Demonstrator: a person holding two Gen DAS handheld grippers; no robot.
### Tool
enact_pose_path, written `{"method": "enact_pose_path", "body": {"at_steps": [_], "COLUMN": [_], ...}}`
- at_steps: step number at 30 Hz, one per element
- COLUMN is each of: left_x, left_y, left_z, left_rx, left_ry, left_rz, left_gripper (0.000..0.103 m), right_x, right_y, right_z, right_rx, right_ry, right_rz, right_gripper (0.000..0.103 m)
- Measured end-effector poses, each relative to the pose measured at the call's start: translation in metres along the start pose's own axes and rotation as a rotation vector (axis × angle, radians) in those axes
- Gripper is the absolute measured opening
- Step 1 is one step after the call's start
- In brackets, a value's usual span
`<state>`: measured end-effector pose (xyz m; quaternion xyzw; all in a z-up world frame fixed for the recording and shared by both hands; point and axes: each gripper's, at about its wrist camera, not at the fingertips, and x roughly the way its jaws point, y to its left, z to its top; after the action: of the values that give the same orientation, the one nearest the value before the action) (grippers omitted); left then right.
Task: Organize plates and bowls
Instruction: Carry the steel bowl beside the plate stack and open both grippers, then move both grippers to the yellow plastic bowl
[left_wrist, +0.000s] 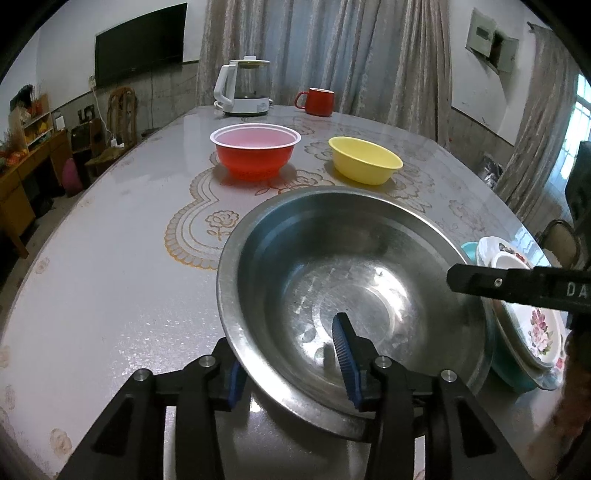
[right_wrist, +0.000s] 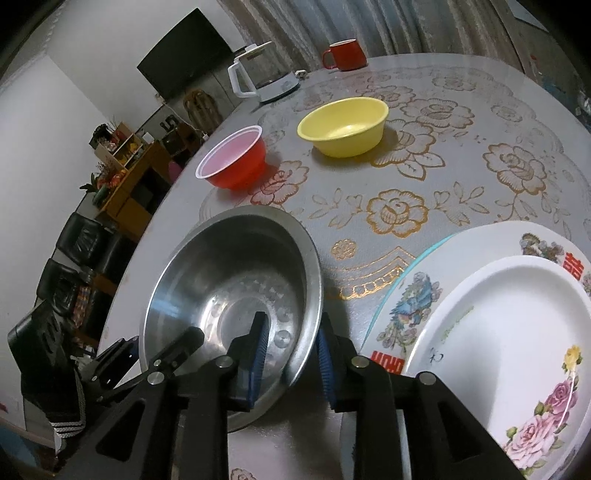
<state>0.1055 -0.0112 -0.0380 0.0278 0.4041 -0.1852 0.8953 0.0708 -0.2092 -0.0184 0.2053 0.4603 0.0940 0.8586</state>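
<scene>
left gripper (left_wrist: 291, 373): jaws straddle near rim of steel bowl (left_wrist: 351, 295), gap showing, released
right gripper (right_wrist: 291, 365): jaws astride its right rim, slack
steel bowl: on bench (left_wrist: 110, 295); thin, stiff, light, slick; grip rim
plate stack (right_wrist: 509, 332): right; glazed, fragile
red bowl (left_wrist: 255, 150), yellow bowl (left_wrist: 364, 159): far; light plastic

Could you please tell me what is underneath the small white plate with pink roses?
The small white plate rests on a larger white plate printed with a blue bird. Beneath that, a teal rim shows. Whatever else lies under the stack is covered.
</scene>
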Motion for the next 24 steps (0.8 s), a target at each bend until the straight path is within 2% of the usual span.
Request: {"method": "enact_pose_path", "body": {"at_steps": [5, 14, 18, 24], "left_x": [-0.006, -0.027, -0.040, -0.047], "left_y": [0.000, 0.010, 0.018, 0.018], "left_z": [0.000, 0.002, 0.011, 0.038], "left_rx": [0.002, -0.035, -0.073, -0.094], "left_ry": [-0.013, -0.040, -0.070, -0.099], "left_rz": [0.007, 0.019, 0.013, -0.011], "left_gripper": [0.060, 0.080, 0.083, 0.091], "right_x": [-0.006, -0.023, -0.033, -0.040], "right_y": [-0.001, -0.001, -0.005, -0.020], "right_z": [0.000, 0.007, 0.018, 0.053], "right_rx": [-0.001, -0.019, -0.039, -0.051], "right_ry": [-0.007, -0.038, -0.061, -0.102], "right_rz": [0.001, -0.002, -0.017, -0.072], "right_gripper": [0.026, 0.026, 0.027, 0.028]}}
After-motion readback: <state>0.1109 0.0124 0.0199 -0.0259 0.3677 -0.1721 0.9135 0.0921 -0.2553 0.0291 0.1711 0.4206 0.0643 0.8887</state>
